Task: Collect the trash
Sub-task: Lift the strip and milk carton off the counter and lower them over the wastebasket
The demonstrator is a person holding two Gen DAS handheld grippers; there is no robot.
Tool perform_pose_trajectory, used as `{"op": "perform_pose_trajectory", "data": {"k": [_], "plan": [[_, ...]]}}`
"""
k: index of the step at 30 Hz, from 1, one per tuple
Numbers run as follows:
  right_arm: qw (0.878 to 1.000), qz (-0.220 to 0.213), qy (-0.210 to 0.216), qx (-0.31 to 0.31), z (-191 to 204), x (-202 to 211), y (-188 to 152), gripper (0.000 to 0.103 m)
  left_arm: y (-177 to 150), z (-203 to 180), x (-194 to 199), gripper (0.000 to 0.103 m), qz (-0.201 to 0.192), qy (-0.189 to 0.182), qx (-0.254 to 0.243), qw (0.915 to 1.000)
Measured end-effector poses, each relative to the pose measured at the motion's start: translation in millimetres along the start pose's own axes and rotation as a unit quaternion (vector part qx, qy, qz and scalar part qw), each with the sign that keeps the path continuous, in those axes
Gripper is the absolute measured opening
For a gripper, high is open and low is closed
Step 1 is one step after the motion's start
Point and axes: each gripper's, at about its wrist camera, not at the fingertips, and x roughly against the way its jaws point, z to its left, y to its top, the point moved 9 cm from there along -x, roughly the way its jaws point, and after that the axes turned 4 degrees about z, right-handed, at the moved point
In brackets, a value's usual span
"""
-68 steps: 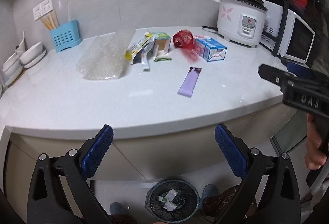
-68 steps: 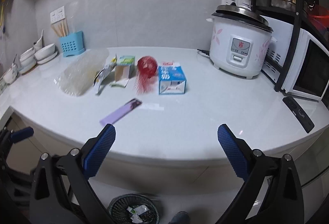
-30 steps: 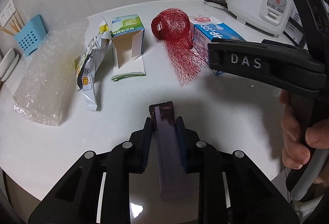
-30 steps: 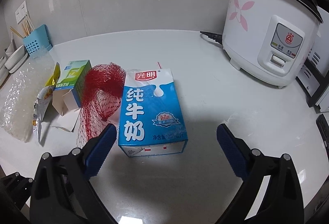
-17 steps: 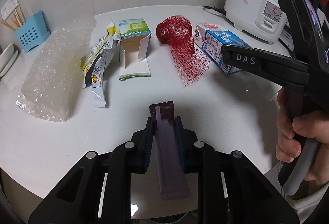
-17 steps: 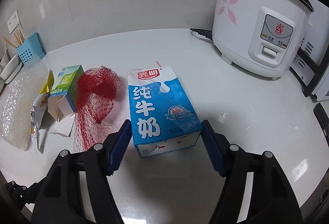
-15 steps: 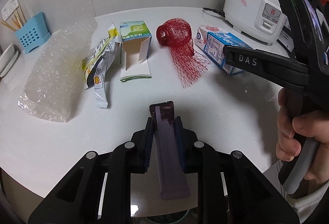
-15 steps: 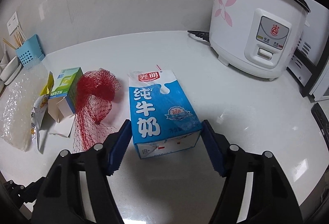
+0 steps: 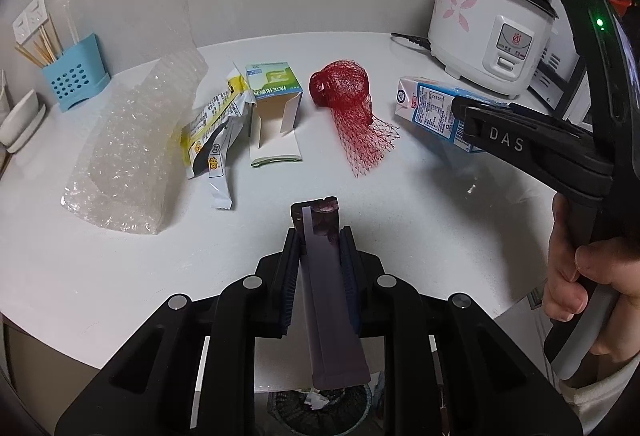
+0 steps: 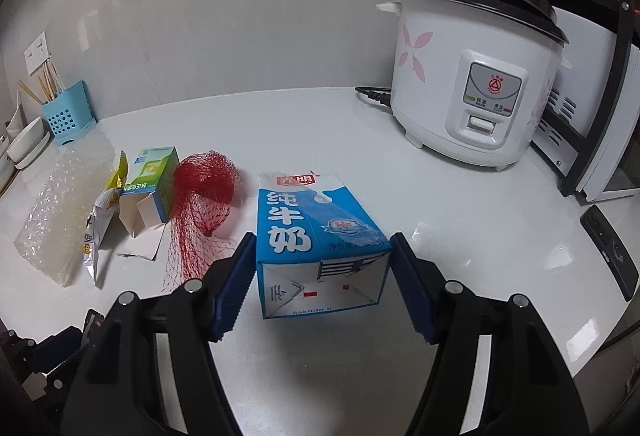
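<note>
Left wrist view, change: the left gripper (image 9: 319, 256) still pinches the purple wrapper (image 9: 330, 300), as half a second ago; the counter sits a little farther off.
Right wrist view, change: the milk carton (image 10: 316, 248) now tilts, near end raised off the counter (image 10: 460, 220); half a second ago it lay flat.
Left gripper: narrow, fingers pressed on both long sides of the purple wrapper, which sticks out ahead toward 12 o'clock and hangs back toward 6 o'clock.
Right gripper (image 10: 322, 284): about carton-width apart, blue pads (image 10: 234, 286) against the carton's two sides, holding it.
Right hand (image 9: 580, 284): at 3 o'clock in the left view, wrapped round the gripper handle.
Trash bin (image 9: 320, 410): at 6 o'clock below the counter edge, scraps of paper inside.
Red net (image 9: 352, 103): at 12 o'clock from the left gripper, lying on the counter.
Open green box (image 9: 274, 107): at 11 o'clock, empty inside, flap down.
Snack wrappers (image 9: 214, 135): at 10 o'clock, beside the box.
Bubble wrap (image 9: 132, 143): at 10 o'clock, farther left.
Blue holder (image 10: 68, 119): at 10 o'clock by the wall, sticks standing in it.
Rice cooker (image 10: 476, 75): at 1 o'clock from the right gripper, lid on.
</note>
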Motion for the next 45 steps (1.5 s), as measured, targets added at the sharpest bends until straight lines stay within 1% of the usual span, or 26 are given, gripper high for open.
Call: {"op": "perform_pose_trajectory", "data": {"k": [10,16,22,27,29,32,35,43,45], "plan": [[1.000,-0.027,0.014,-0.007,-7,38,-4,0.064,-4,3,28,0.020,-0.015,0.000,0.002,0.9999],[0.998,-0.046,0.033,-0.010,-8,67,-17,0.064,-25,8,50,0.020,-0.029,-0.003,0.006,0.9996],[0.996,-0.063,0.056,-0.005,-1,99,-42,0.064,-52,16,75,0.020,-0.051,-0.011,0.016,0.9985],[0.993,-0.088,0.079,0.005,12,132,-68,0.064,-74,23,101,0.020,-0.075,-0.013,0.020,0.9969],[0.992,-0.093,0.089,0.010,19,143,-81,0.063,-84,26,108,0.020,-0.078,-0.015,0.021,0.9966],[0.990,-0.106,0.094,0.023,29,159,-97,0.063,-99,31,116,0.020,-0.082,-0.015,0.024,0.9963],[0.987,-0.115,0.104,0.031,39,176,-113,0.063,-115,38,124,0.020,-0.086,-0.010,0.024,0.9960],[0.980,-0.129,0.142,0.052,65,222,-156,0.063,-154,55,135,0.020,-0.082,-0.003,0.027,0.9962],[0.979,-0.126,0.151,0.056,70,226,-168,0.063,-163,59,136,0.020,-0.082,-0.001,0.031,0.9961]]}}
